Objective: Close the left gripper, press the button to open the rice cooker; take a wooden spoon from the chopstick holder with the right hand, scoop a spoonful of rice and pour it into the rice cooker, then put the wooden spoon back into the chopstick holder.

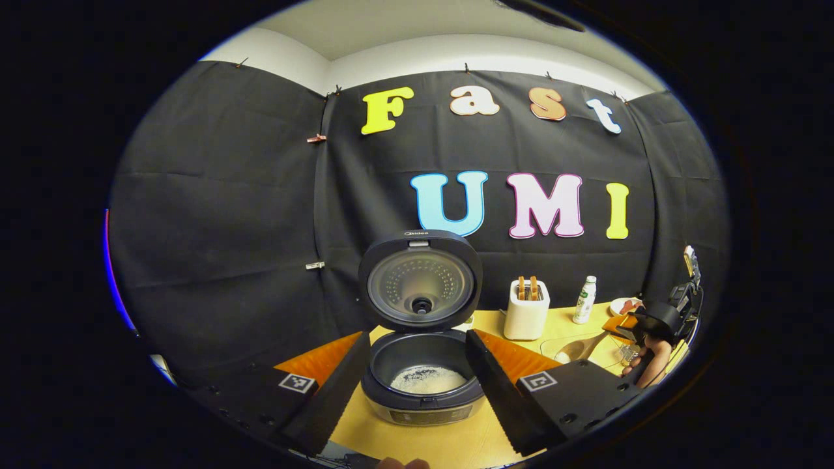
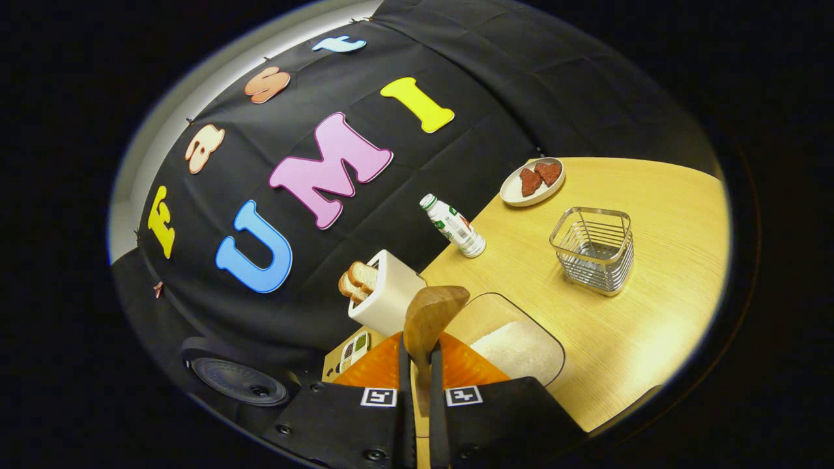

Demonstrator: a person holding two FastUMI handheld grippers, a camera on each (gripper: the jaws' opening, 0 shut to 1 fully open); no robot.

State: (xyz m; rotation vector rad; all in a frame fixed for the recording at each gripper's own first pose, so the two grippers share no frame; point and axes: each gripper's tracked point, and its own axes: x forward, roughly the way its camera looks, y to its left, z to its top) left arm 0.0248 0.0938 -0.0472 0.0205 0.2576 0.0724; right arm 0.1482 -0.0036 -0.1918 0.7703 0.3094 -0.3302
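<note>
The rice cooker [image 1: 422, 391] stands with its lid [image 1: 420, 280] raised, and white rice lies in its pot [image 1: 427, 378]. My left gripper [image 1: 417, 337] is open, one finger on each side of the cooker, holding nothing. My right gripper [image 2: 419, 355] is shut on the handle of the wooden spoon [image 2: 431, 314], whose bowl points up over the edge of a clear container of rice [image 2: 518, 348]. I cannot tell if the spoon carries rice. The wire chopstick holder [image 2: 594, 249] stands to the right on the table. In the left gripper view, the right gripper [image 1: 658, 322], held by a hand, holds the spoon [image 1: 578, 348] at the far right.
A white toaster [image 2: 384, 293] with bread slices stands by the back wall, with a milk bottle [image 2: 453, 226] and a plate [image 2: 521, 192] of red pieces beyond it. An orange mat [image 2: 384, 365] lies under the cooker. The wooden table [image 2: 651, 312] runs out to the right.
</note>
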